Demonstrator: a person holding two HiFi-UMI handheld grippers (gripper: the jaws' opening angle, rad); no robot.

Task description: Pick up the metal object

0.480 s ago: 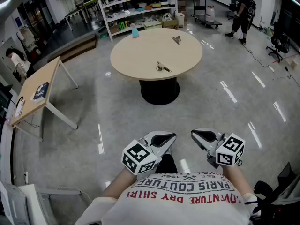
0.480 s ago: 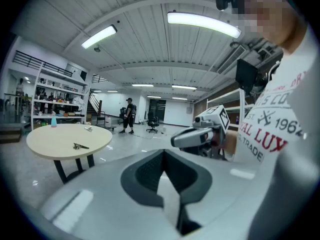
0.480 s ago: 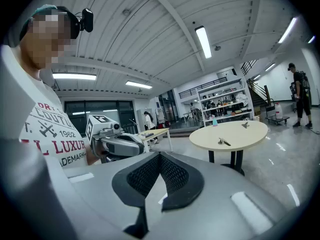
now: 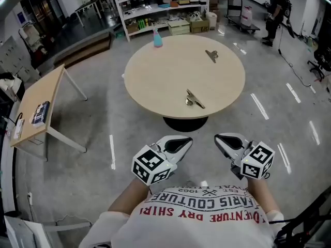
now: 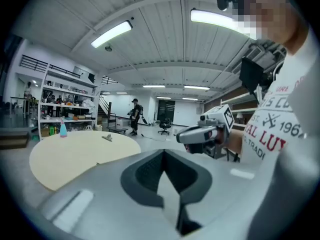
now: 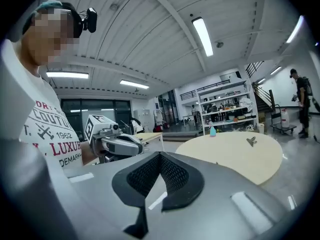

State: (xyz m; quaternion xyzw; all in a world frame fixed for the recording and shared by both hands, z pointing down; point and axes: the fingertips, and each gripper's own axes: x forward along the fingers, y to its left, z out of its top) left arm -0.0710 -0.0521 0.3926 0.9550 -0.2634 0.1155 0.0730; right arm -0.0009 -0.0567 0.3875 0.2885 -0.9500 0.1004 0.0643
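Two metal clips lie on the round beige table [image 4: 155,81]. One metal clip [image 4: 194,99] rests near the table's front edge, the other metal clip [image 4: 211,55] lies farther back right, also seen as a small clip [image 5: 107,138] [image 6: 251,141] in both gripper views. My left gripper [image 4: 183,141] [image 5: 165,159] and right gripper [image 4: 220,137] [image 6: 160,171] are held side by side close to my chest, short of the table's front edge. Both are shut with nothing between the jaws.
A blue spray bottle [image 4: 157,39] stands at the table's far edge. A rectangular wooden table [image 4: 41,105] stands at the left. Shelves [image 4: 155,4] line the back wall, and a person [image 4: 276,9] stands far right beside a trolley.
The round table and its clips are nearer to me than before. Both grippers stay shut at my chest.
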